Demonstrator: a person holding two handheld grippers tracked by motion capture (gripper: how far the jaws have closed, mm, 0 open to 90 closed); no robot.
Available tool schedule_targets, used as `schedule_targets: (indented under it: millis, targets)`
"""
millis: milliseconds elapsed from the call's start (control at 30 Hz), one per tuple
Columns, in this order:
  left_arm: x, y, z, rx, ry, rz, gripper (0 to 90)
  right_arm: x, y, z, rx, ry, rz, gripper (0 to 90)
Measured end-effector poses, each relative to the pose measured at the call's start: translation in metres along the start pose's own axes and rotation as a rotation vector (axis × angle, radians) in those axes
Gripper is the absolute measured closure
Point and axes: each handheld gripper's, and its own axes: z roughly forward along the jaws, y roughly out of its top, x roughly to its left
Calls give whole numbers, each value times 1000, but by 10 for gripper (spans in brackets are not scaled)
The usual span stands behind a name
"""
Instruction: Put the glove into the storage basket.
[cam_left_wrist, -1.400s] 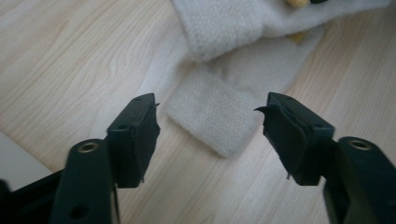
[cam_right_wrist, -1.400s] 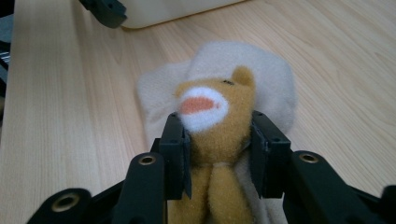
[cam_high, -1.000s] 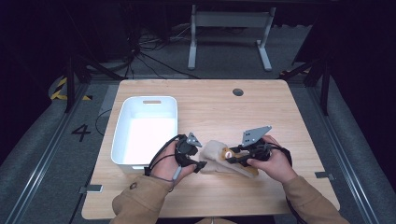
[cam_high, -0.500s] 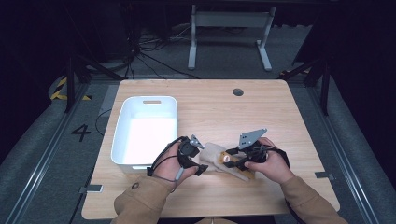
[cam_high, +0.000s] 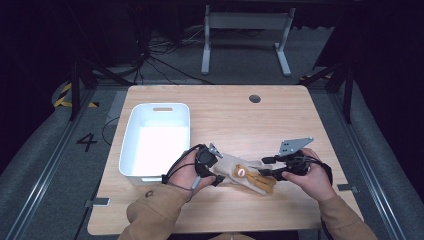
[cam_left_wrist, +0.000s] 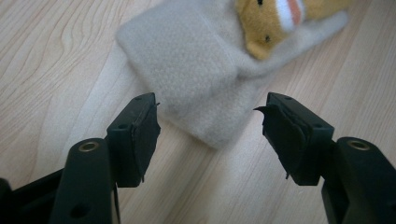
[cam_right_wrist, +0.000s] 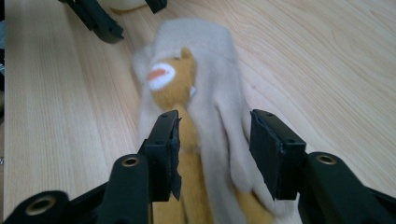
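- Pale wooden table (cam_high: 310, 125) is carrying a white bin (cam_high: 156, 137) at the left and a beige mitten (cam_high: 240, 175) with an orange animal face near the front edge.
- Left gripper (cam_left_wrist: 210, 135) is being held at the mitten's cuff, jaws spread and having just been closing, not pressing.
- Right gripper (cam_right_wrist: 215, 149) is being held over the mitten's fingers, jaws apart, likewise having just been closing.

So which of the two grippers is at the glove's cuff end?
The left gripper: its open jaws flank the plain beige cuff of the glove; the right gripper straddles the fingers.
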Motion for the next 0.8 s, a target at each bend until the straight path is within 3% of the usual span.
schedule_targets:
  millis: [267, 400, 533, 800]
  targets:
    - [4, 2, 1, 46, -3, 10, 359, -1, -12, -11, 122, -28, 28, 586]
    - [5, 2, 3, 53, -3, 15, 321, -1, -15, -12, 151, -32, 36, 596]
    - [5, 2, 4, 36, 21, 79, 279, 0, -20, -9, 219, -15, 49, 587]
    - [5, 3, 8, 59, 9, 57, 348, 1, -23, 0, 274, -4, 17, 504]
